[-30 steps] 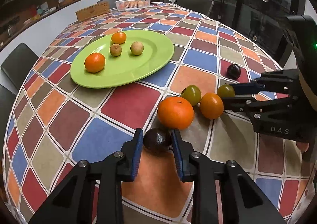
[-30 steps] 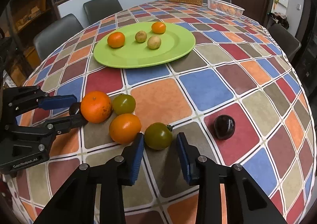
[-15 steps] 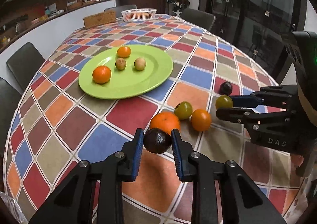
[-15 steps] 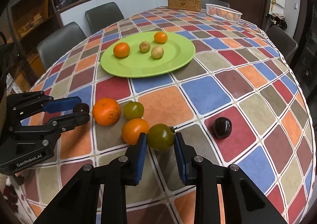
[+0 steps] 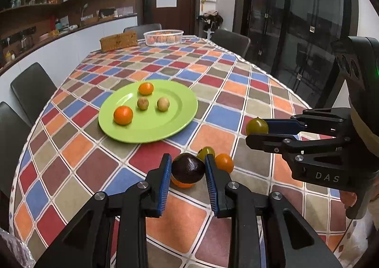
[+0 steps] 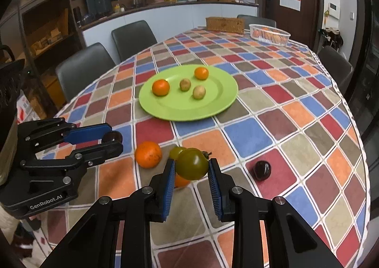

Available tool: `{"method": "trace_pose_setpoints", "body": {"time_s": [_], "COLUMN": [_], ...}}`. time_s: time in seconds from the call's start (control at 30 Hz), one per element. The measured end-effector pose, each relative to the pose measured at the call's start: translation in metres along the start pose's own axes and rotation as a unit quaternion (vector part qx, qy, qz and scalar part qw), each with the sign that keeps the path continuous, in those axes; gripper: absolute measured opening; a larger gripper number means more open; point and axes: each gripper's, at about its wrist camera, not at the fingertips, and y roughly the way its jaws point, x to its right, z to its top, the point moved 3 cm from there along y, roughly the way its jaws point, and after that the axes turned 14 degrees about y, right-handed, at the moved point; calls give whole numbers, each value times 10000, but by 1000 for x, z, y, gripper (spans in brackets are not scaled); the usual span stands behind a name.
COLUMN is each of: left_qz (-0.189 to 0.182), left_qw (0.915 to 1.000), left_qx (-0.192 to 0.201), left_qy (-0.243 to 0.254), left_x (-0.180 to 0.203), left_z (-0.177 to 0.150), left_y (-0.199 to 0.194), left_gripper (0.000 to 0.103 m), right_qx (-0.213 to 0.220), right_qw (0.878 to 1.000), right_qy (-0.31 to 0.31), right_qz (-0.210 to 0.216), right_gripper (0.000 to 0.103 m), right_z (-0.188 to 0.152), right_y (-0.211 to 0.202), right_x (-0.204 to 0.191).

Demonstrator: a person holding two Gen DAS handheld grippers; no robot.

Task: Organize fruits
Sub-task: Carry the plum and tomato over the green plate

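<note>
Checkered tablecloth [image 6: 248, 135] carries a green plate [image 6: 165, 107]. Nearer than it, the left gripper [image 5: 188, 168] (marked "GenRobot.AI") clamps a dark passion fruit [image 5: 188, 168]; the right gripper [image 6: 191, 168], marked "DAS", clamps a green tomato [image 6: 192, 163], both aloft.

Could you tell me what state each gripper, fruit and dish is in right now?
Left gripper: shut on the dark fruit, lifted.
Right gripper: shut on the green tomato, lifted.
Green plate: on the table, holding four fruits.
Large orange: loose on the tablecloth.
Dark plum: loose on the tablecloth, apart.
White basket: upright, far end.
</note>
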Motion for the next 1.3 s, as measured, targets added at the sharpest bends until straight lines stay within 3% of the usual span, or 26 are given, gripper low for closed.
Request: {"method": "trace_pose_setpoints", "body": {"time_s": [0.5,0.87,1.3], "left_qz": [56,-91,-421], "left_qw": [9992,9995,9973], "left_qx": [387,265,-68], "left_qy": [54,-136,-596], "left_x": [-14,-44,-82], "left_z": [40,60,75], "left_y": [-12,6,53], "left_gripper": [28,28,28], "right_qx": [382,375,-341], "right_qw": [9990,9992,9989], "right_qy": [10,30,302], "right_qz": [211,120,95], "right_gripper": [29,29,29], "right_z": [38,73,107], "right_y": [-11,3,58], "right_x": [-16,-19,-10]}}
